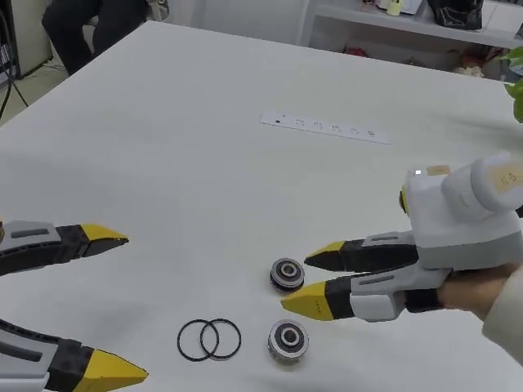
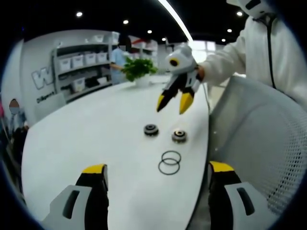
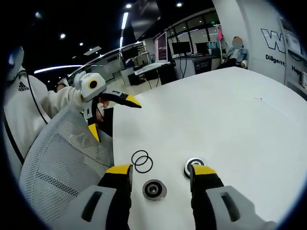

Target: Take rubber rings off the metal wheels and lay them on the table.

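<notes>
Two rubber rings point(image 1: 209, 339) lie overlapping on the white table point(image 1: 204, 163), just left of the nearer wheel point(image 1: 288, 340). The second wheel point(image 1: 287, 273) sits beyond it, right by the right gripper point(image 2: 172, 106), jaws parted, empty. The left gripper point(image 1: 131, 306) hangs wide, holding nothing.

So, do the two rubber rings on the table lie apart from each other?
No, in the head view the two rubber rings overlap each other on the table, left of the nearer metal wheel.
</notes>
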`<state>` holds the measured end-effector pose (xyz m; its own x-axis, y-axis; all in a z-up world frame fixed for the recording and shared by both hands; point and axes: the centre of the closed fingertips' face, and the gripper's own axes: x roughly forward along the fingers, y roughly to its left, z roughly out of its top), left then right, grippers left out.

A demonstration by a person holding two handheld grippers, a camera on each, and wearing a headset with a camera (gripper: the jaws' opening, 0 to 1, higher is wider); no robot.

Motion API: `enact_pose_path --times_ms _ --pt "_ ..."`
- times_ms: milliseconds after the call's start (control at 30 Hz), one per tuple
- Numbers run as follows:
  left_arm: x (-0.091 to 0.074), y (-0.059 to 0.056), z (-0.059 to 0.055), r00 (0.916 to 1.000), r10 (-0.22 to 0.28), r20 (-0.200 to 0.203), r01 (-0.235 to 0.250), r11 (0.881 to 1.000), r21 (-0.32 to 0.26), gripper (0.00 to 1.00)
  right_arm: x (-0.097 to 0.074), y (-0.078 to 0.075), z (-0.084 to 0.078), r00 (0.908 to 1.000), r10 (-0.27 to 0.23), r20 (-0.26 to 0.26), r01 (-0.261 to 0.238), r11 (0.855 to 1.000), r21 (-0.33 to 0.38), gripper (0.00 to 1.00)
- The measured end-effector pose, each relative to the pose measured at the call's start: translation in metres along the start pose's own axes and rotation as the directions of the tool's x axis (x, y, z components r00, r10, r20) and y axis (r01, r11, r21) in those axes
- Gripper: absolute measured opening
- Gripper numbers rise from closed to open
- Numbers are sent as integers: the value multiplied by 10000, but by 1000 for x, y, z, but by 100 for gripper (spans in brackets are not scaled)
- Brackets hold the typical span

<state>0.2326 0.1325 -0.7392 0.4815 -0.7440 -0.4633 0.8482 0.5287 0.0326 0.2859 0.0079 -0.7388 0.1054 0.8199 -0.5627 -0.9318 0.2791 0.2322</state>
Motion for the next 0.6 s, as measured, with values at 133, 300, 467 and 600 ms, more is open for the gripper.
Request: enact_pose_path --times_ms 133,300,467,600 --pt "-1 0 2 10000 -26 -11 26 10000 -16 87 -6 -3 0 9998 -129 146 128 9999 56 46" --pt "-2 -1 5 10000 -72 3 72 10000 -31 87 -13 -7 -1 9991 -324 287 323 9995 55 48" --pt "-2 1 7 10000 -8 48 8 10000 -64 88 -22 -12 -1 9973 -372 627 351 9988 350 51" --pt "-2 2 8 10000 14 68 -14 10000 -76 89 -28 -18 -3 9948 -621 802 581 9970 513 51"
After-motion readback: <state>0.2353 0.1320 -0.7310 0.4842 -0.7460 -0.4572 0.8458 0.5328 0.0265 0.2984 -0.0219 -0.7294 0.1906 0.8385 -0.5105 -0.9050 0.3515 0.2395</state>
